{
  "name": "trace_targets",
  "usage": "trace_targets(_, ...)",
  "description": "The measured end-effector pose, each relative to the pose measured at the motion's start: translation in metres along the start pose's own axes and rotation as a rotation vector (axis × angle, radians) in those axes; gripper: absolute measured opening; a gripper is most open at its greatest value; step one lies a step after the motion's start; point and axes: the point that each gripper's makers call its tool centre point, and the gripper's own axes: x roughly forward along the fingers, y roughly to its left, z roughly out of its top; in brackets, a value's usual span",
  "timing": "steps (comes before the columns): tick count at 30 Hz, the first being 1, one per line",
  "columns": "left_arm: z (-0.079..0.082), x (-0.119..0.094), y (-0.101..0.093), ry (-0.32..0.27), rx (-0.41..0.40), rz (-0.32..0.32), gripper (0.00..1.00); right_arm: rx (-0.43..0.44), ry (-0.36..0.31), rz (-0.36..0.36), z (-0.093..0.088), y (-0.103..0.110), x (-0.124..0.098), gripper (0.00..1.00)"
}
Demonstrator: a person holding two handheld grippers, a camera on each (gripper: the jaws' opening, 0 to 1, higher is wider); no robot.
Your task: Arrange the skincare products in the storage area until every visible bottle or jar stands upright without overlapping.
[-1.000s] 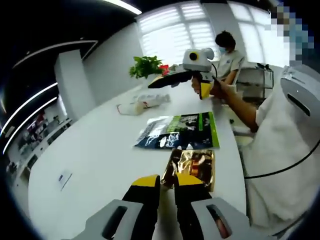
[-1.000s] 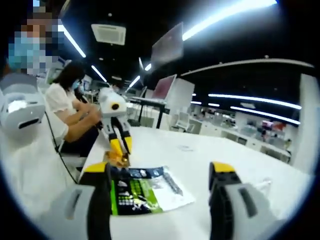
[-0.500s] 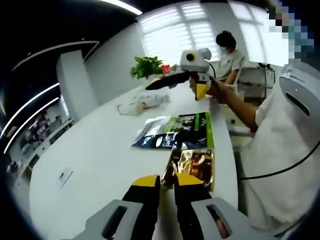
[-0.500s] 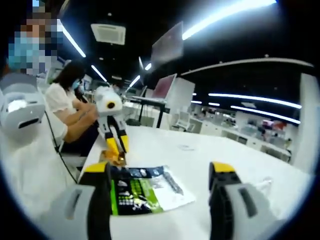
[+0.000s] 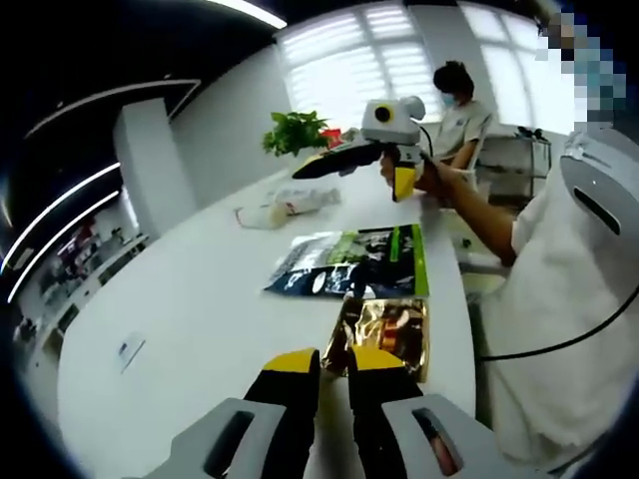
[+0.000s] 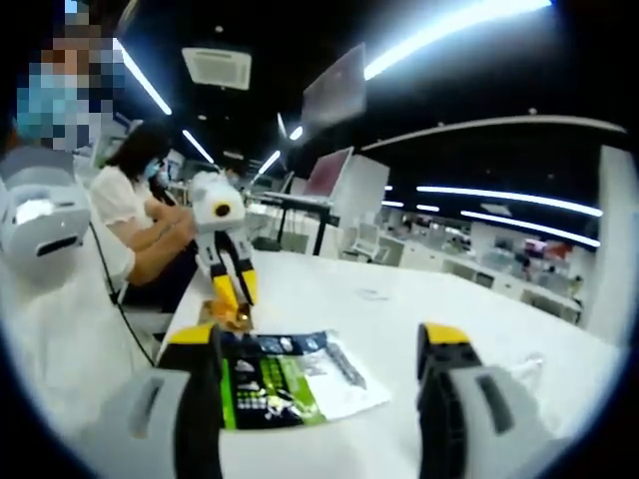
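No bottle or jar is in sight. A gold foil pouch (image 5: 384,334) lies flat on the white table (image 5: 200,309), just past my left gripper (image 5: 333,367), whose yellow-tipped jaws stand close together with nothing between them. Beyond it lies a green, black and white pouch (image 5: 351,261). My right gripper (image 5: 308,169) hangs above the table's far end in a person's hand. In the right gripper view, my right gripper (image 6: 321,347) is wide open over the green pouch (image 6: 285,379), and the left gripper (image 6: 238,291) hovers at the gold pouch (image 6: 226,315).
A clear plastic bag (image 5: 288,204) lies further along the table, with a green plant (image 5: 296,131) behind it. A second person (image 5: 457,105) sits at the far end. The person holding the grippers stands at the table's edge (image 5: 559,299). Office desks (image 6: 439,261) fill the background.
Hardly anything: both grippers sway slightly in the hands, and the pouches stay where they were.
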Motion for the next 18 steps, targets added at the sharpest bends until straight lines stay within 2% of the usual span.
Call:
trace_targets(5, 0.0003, -0.0002, 0.0001, -0.008, 0.015, 0.003, 0.12, 0.002, -0.002, -0.001, 0.0002, -0.0007, -0.0004, 0.81)
trace_targets(8, 0.0006, 0.0, 0.0008, -0.012, 0.043, 0.012, 0.12, 0.002, -0.003, 0.0, 0.0004, -0.0002, -0.0003, 0.81)
trace_targets(10, 0.0012, 0.0, 0.0003, -0.018, 0.091, 0.011, 0.13, 0.002, -0.003, 0.001, 0.0005, 0.0004, -0.0002, 0.82)
trace_targets(14, 0.0015, -0.0003, 0.004, -0.022, 0.074, 0.017, 0.16, -0.002, -0.004, 0.007, 0.0011, 0.0023, 0.0005, 0.82)
trace_targets(18, 0.0018, -0.0017, 0.008, -0.034, 0.041, 0.015, 0.25, 0.001, -0.005, 0.004, 0.001, 0.0013, 0.0, 0.82)
